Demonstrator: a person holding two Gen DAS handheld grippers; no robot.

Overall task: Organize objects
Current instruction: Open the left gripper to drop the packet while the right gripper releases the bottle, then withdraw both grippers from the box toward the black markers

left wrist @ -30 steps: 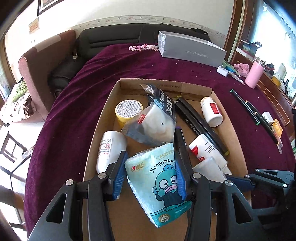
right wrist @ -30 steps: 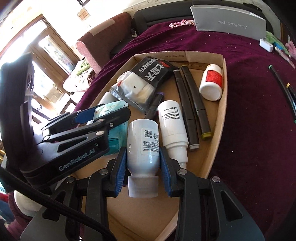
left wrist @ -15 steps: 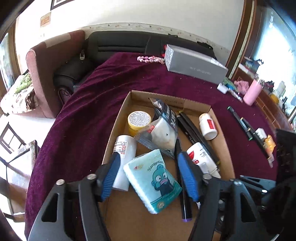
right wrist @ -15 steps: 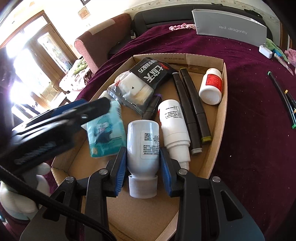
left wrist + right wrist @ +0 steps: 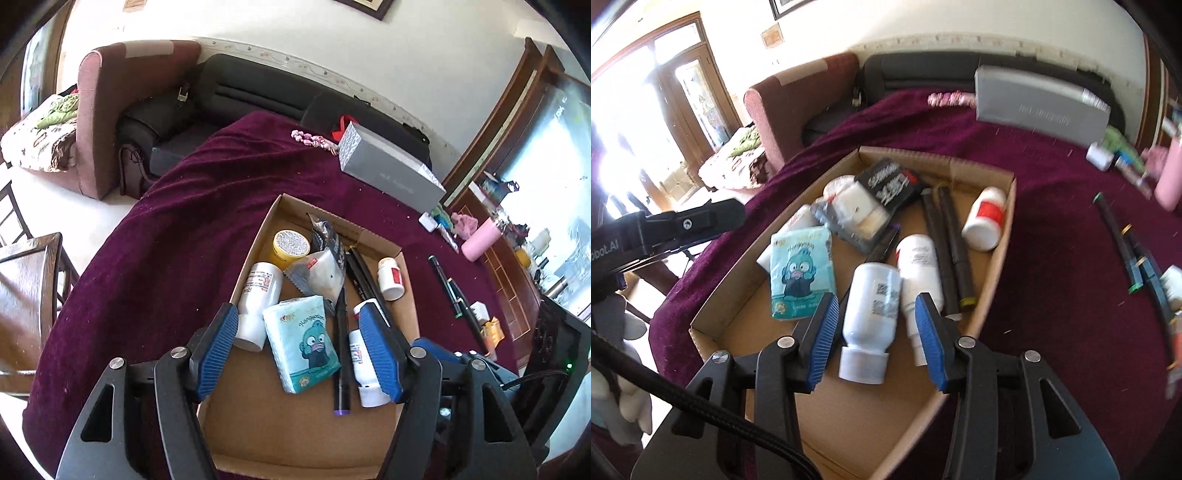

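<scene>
A: Release is the step here, on both sides. The left gripper (image 5: 297, 349) stands wide with nothing held; the tissue pack (image 5: 301, 341) lies flat in the cardboard tray (image 5: 258, 424), clear of both pads.

B: And the right gripper (image 5: 873, 338)?

A: Its jaws are opening. The white bottle (image 5: 871, 310) lies between the pads with a gap on each side, resting on the tray floor beside a second white bottle (image 5: 919, 266).

B: So how to finish it well?

A: I'd let the pads clear fully, then lift straight away, so neither finger drags the bottle or nudges the purple-capped marker (image 5: 341, 354) beside the pack.
</scene>
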